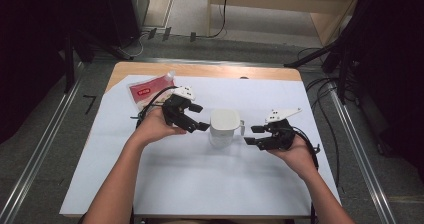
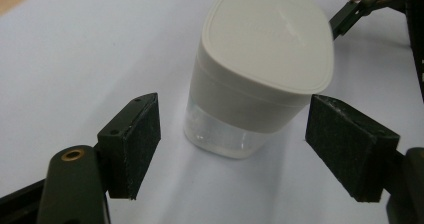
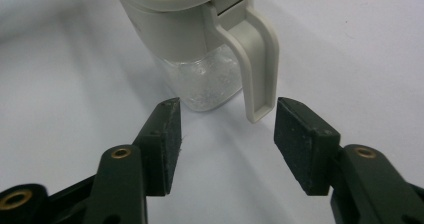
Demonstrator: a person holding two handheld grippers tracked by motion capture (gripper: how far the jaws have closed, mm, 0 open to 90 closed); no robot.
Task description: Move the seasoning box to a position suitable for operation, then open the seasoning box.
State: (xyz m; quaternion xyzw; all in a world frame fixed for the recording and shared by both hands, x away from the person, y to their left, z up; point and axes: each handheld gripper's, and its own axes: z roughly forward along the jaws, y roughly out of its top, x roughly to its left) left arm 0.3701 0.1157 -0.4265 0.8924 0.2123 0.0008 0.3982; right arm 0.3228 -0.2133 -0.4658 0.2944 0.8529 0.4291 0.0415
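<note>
- My right gripper [image 1: 253, 135] had its jaws parted about halfway with nothing between the pads. In the right gripper view [image 3: 225, 134] the jug's handle [image 3: 255, 59] hung just beyond the tips, its lower end close to the gap but not touched.
- My left gripper [image 1: 199, 118] stood wide open and empty. In the left gripper view [image 2: 232, 144] the pads [image 2: 142, 144] flanked the jug's clear lower part without pressing on it.
- The jug [image 1: 223, 128] stood upright between the two grippers, just beside each, near the middle of the bench. It had a white lid [image 2: 270, 34] closed flat on top, a pale upper band and a clear base [image 3: 205, 79]. I could see something glinting in the base but could not tell what.
- Its handle pointed toward my right gripper.
- Both of my hands [image 1: 155, 126] came in from the near edge, one either side of the jug.
- A white sheet [image 1: 175, 174] covered most of the bench, with bare wood showing along the far edge.
- A flat pouch [image 1: 147, 91] with a red label lay near the far left corner, well apart from the jug, behind my left hand.
</note>
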